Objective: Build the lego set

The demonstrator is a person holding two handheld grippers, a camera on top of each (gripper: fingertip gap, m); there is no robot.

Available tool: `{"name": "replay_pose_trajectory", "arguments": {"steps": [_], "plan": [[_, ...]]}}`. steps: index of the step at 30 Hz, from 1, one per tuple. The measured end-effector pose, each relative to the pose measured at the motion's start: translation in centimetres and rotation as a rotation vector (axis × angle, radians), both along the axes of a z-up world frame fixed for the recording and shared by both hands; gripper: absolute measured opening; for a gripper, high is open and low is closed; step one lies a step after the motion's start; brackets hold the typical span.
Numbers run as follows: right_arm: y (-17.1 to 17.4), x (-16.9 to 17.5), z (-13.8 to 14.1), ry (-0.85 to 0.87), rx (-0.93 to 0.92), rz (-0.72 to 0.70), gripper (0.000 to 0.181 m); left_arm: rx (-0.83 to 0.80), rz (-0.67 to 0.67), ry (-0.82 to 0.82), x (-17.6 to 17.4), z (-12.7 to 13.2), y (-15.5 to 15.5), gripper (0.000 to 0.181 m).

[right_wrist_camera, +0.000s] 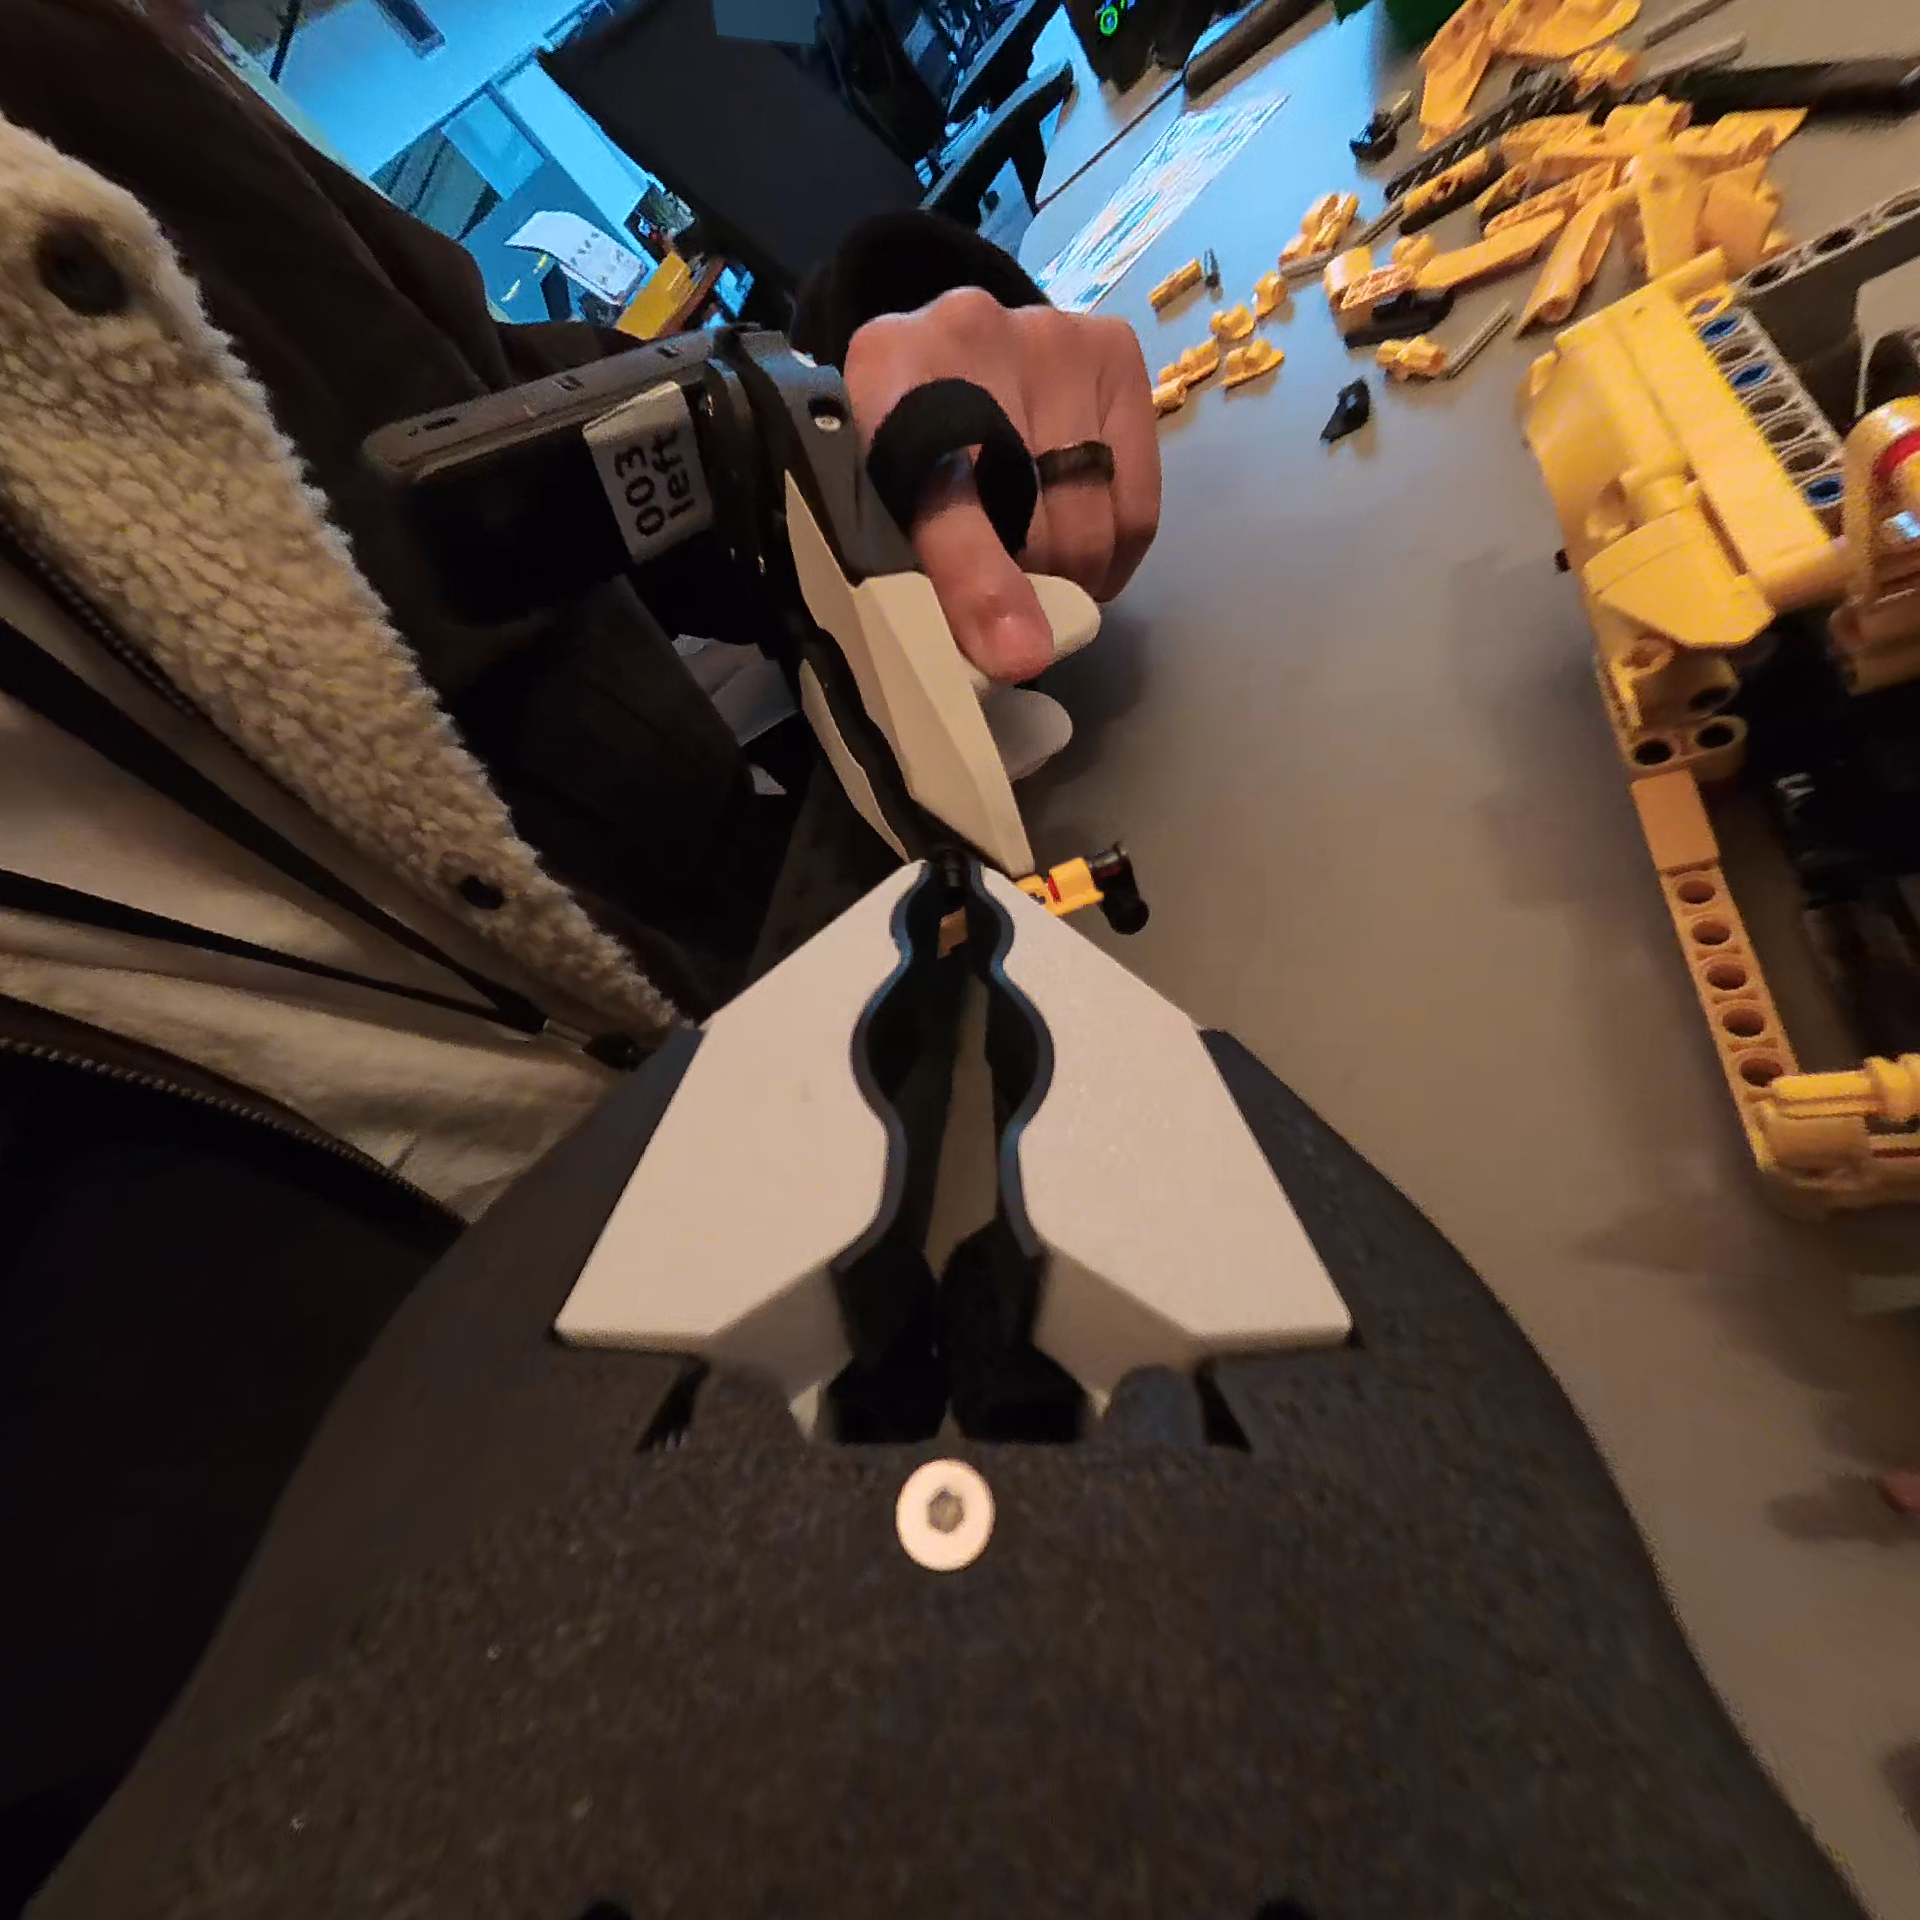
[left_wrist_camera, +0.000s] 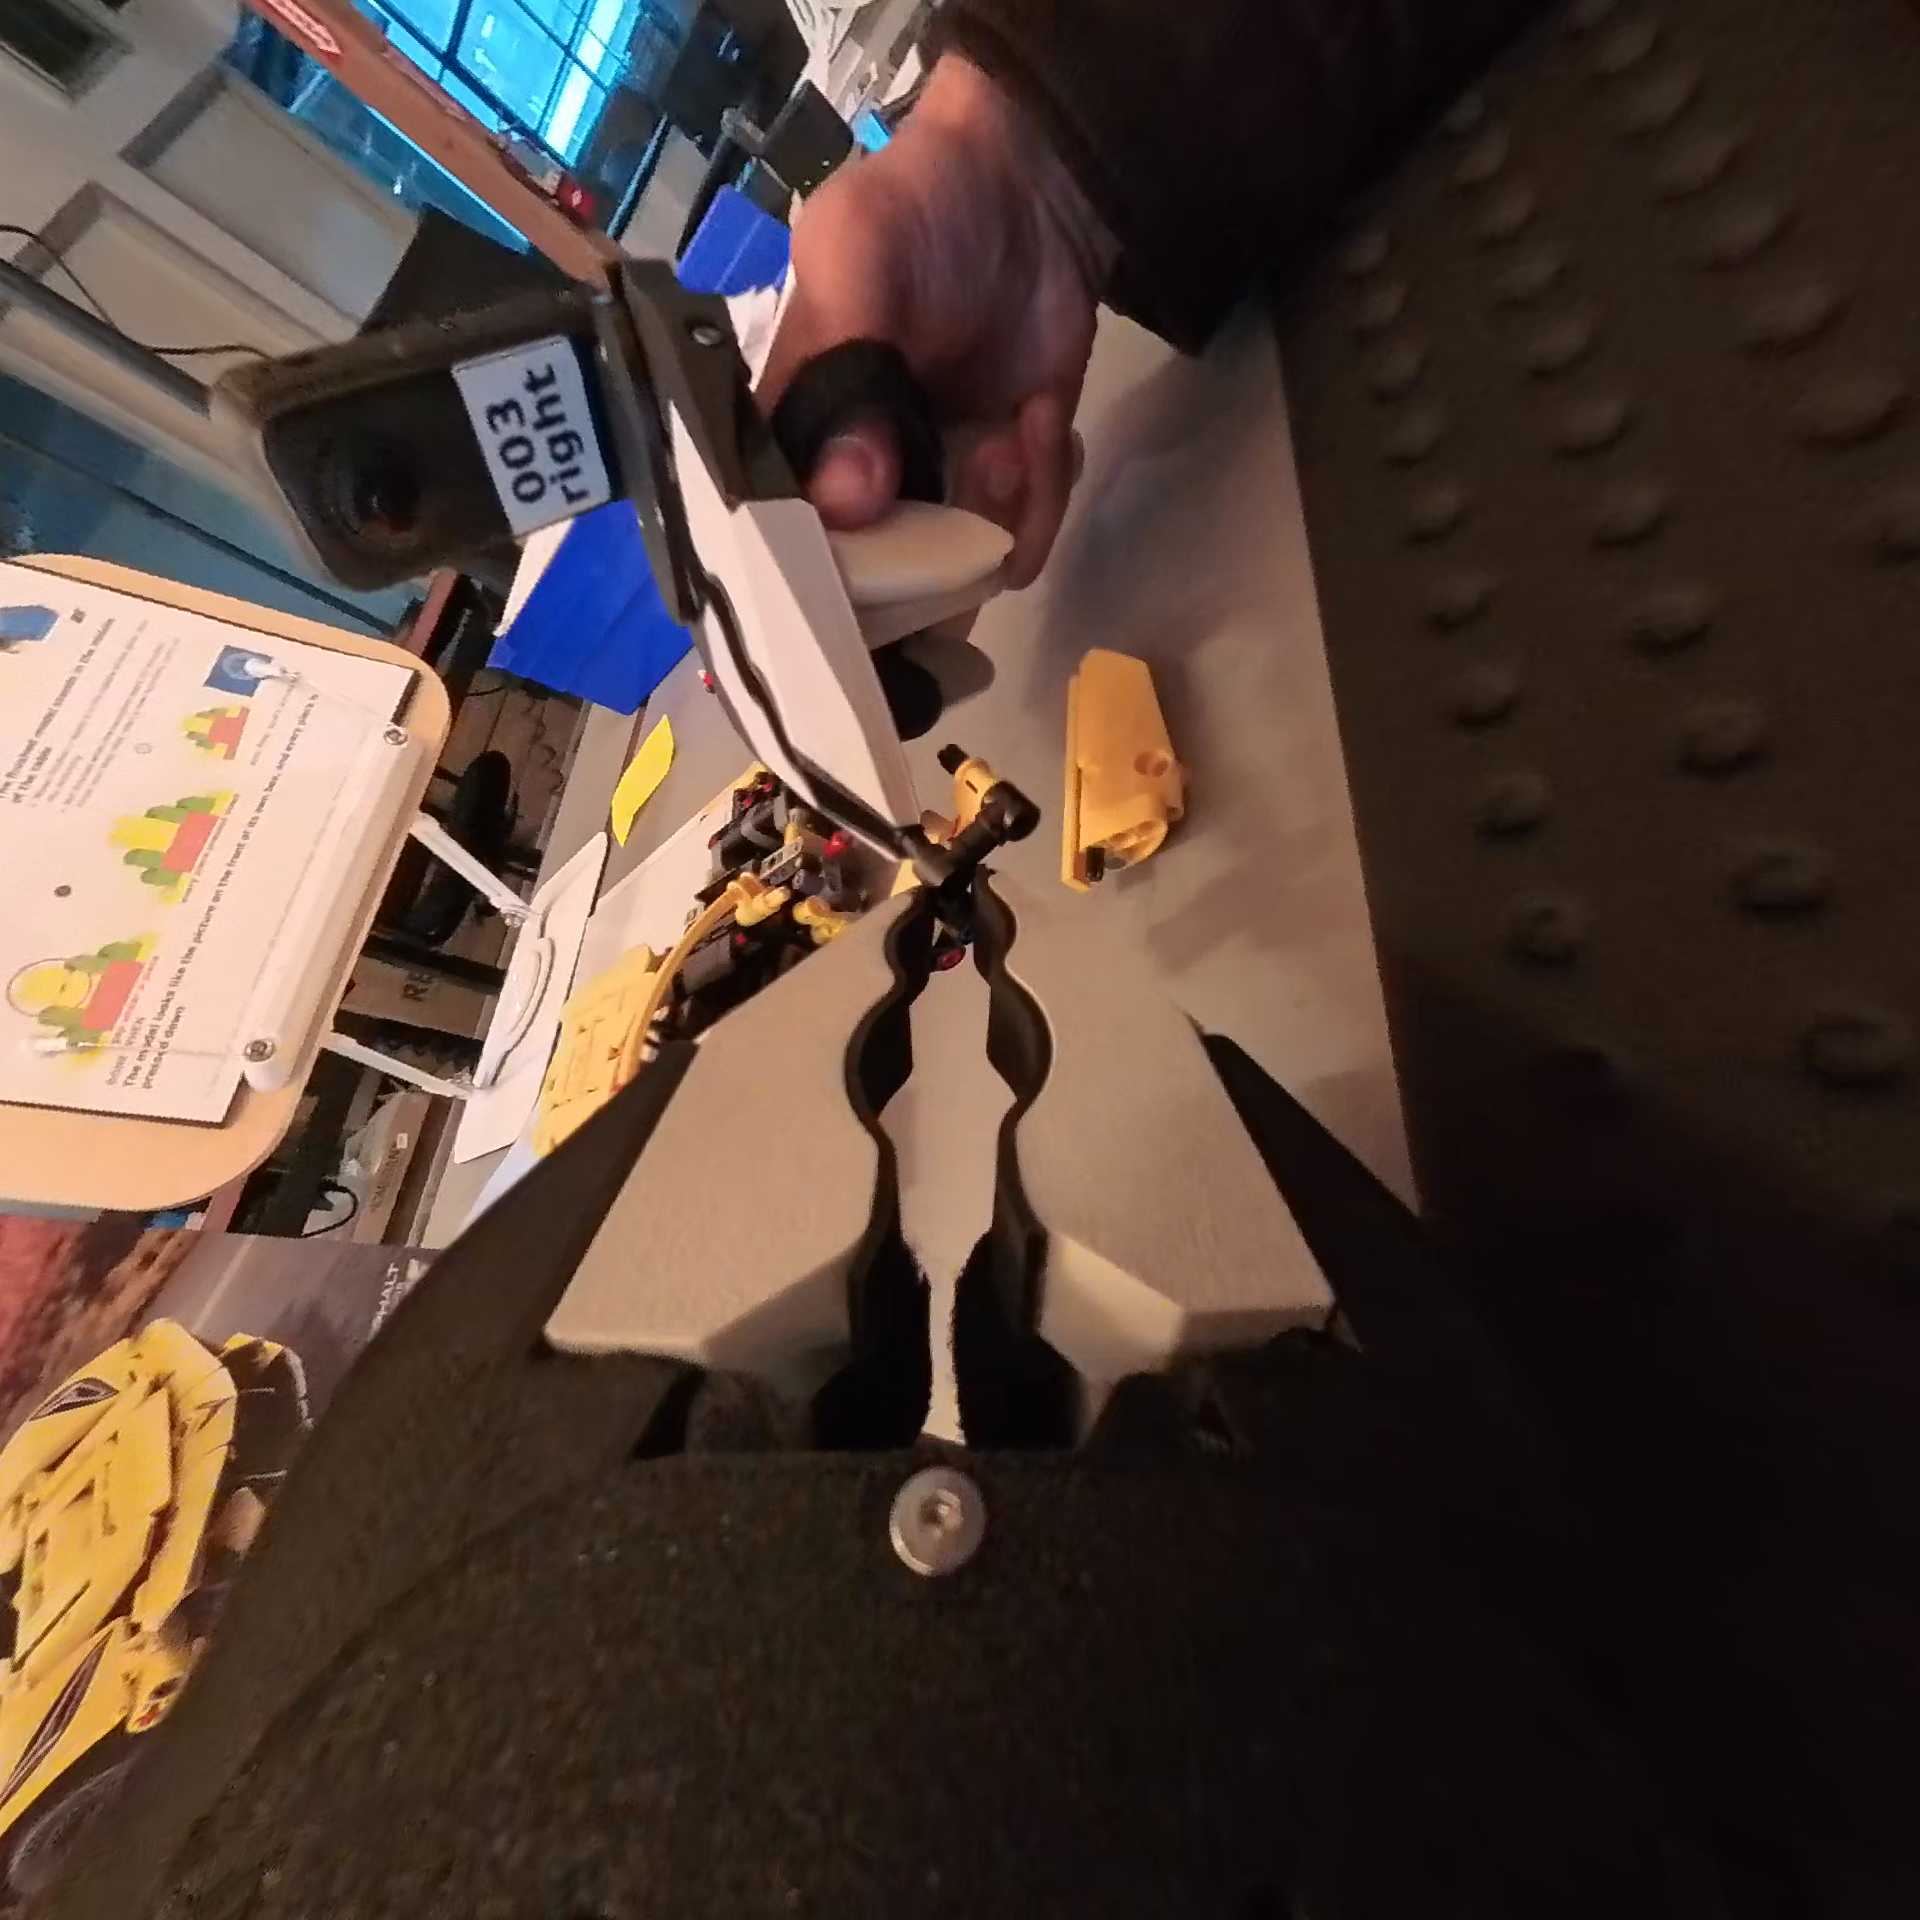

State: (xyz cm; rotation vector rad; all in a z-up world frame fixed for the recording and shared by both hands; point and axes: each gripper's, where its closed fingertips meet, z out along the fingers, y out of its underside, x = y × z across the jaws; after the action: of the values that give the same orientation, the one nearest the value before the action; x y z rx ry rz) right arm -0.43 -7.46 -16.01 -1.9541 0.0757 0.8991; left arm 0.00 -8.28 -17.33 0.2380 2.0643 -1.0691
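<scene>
A small black and yellow Lego connector assembly (left_wrist_camera: 992, 816) is held above the grey table (left_wrist_camera: 1195, 935), between both grippers. My left gripper (left_wrist_camera: 948, 909) is shut on its black and red lower end. My right gripper (left_wrist_camera: 920, 847) comes in from the upper left, and its tips meet the same assembly. In the right wrist view my right gripper (right_wrist_camera: 951, 899) is shut on a small yellow and black part. The left gripper (right_wrist_camera: 971, 857) pinches from above, and the yellow and black end (right_wrist_camera: 1086, 888) sticks out to the right. A hand holds each gripper.
A yellow panel piece (left_wrist_camera: 1117, 769) lies on the table behind the grippers. The partly built yellow model (right_wrist_camera: 1662, 499) stands at the right, with loose yellow pieces (right_wrist_camera: 1558, 177) beyond it. An instruction sign on a stand (left_wrist_camera: 197, 873) and the set's box (left_wrist_camera: 135, 1507) are at the left. Both grippers' tips are close together, under 4 cm apart.
</scene>
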Motion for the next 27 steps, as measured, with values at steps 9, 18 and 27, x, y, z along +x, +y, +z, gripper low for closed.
{"name": "replay_pose_trajectory", "arguments": {"steps": [9, 18, 27], "plan": [[-0.1, -0.9, -1.6, 0.016, -0.087, 0.057, 0.003, 0.081, -0.024, -0.011, -0.5, -1.3, -0.4, 0.006], [1.3, 3.0, 0.4, -0.281, 0.107, -0.202, 0.022, -0.058, 0.198, 0.104, 3.3, -0.1, 1.9, 0.006], [2.6, 5.6, -0.2, -0.593, 0.063, -0.404, 0.021, 0.013, 0.344, -0.005, 5.4, -0.4, 3.0, 0.006]]}}
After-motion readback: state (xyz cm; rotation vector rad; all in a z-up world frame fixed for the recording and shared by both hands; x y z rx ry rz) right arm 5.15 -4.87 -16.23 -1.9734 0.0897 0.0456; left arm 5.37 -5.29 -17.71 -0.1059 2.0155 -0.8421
